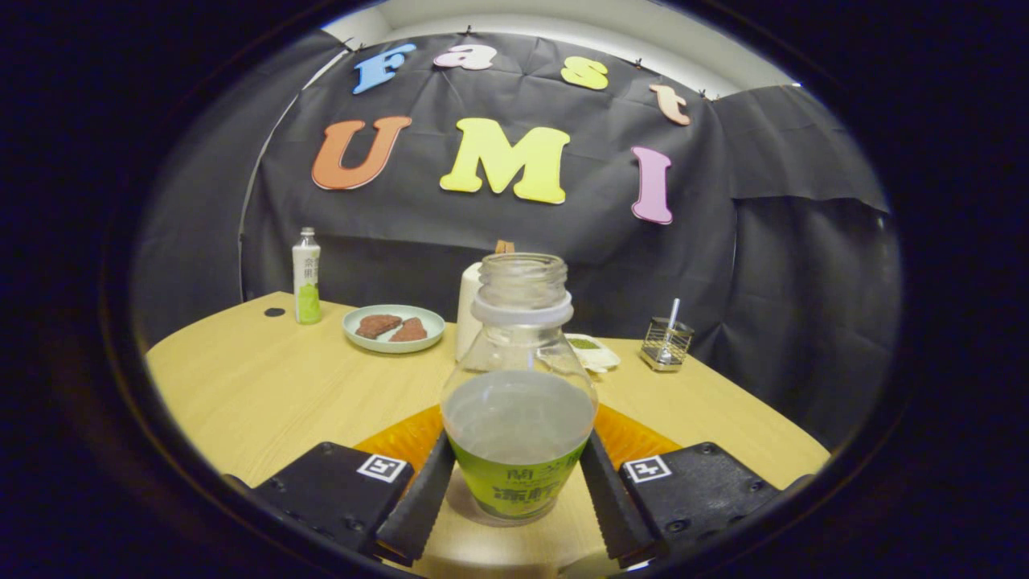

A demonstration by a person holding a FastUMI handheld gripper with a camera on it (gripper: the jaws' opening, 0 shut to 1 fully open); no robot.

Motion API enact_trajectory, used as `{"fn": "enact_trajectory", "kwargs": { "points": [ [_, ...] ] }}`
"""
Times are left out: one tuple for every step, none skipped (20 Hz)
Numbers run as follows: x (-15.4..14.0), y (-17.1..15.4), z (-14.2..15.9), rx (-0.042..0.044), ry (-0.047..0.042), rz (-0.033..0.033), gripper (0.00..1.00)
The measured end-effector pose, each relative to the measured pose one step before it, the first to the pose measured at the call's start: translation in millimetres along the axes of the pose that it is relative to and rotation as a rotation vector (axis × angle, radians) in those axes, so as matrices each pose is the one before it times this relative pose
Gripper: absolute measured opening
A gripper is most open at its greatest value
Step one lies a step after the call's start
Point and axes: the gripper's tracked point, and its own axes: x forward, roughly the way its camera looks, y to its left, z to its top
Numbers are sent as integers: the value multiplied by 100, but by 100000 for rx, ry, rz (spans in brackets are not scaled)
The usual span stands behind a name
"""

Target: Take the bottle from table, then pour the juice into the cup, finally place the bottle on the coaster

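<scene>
The bottle [519, 386] was clear plastic, round-shouldered with a wide neck, a white ring under the threads and no cap on. It stood upright, with cloudy liquid filling it up to about the shoulder, and a green label wrapped round the lower body. It sat between the two fingers of the tongs [518, 494], whose ridged, ribbed pads [418, 503] were closed in against both sides of the label, so it looked like a proper grip on the bottle rather than just hovering. The gap between them was only as wide as the bottle's body.

Right behind the bottle, an orange, glossy, round coaster [410, 434] showed on either side of it. Whether the bottle's base was actually resting on it or on the wood, I couldn't tell.

The table [257, 386] was pale wood with a smooth grain and a curved edge. Further back sat a pale green plate [394, 328] with two brown wedge-shaped pieces, a slim white and green bottle [306, 286], a white cylinder-shaped thing [469, 310] mostly hidden behind the bottle's neck, and a little wire basket [666, 342] with a stick poking out.
</scene>
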Motion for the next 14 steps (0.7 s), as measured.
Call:
{"fn": "enact_trajectory", "kwargs": {
  "points": [
    [-131,25,265,655,-808,-46,84],
    [26,6,213,18,-689,44,85],
    [-69,136,12,-217,5,38,85],
    [-9,31,-73,-427,664,-305,85],
    [43,-164,-146,-849,877,-439,85],
    [-105,-104,-59,-268,713,-461,85],
    [-83,39,-19,415,1,-205,85],
    [-186,34,59,814,-528,-118,85],
    [-79,-193,-117,780,143,-949,87],
    [-26,-272,-274,836,542,-1099,89],
    [-85,-181,-11,1317,-123,-640,91],
    [-295,-5,121,1609,-581,1,94],
    [-29,96,55,2073,-868,714,94],
    [11,38,-179,1747,-300,593,94]
  ]
}}
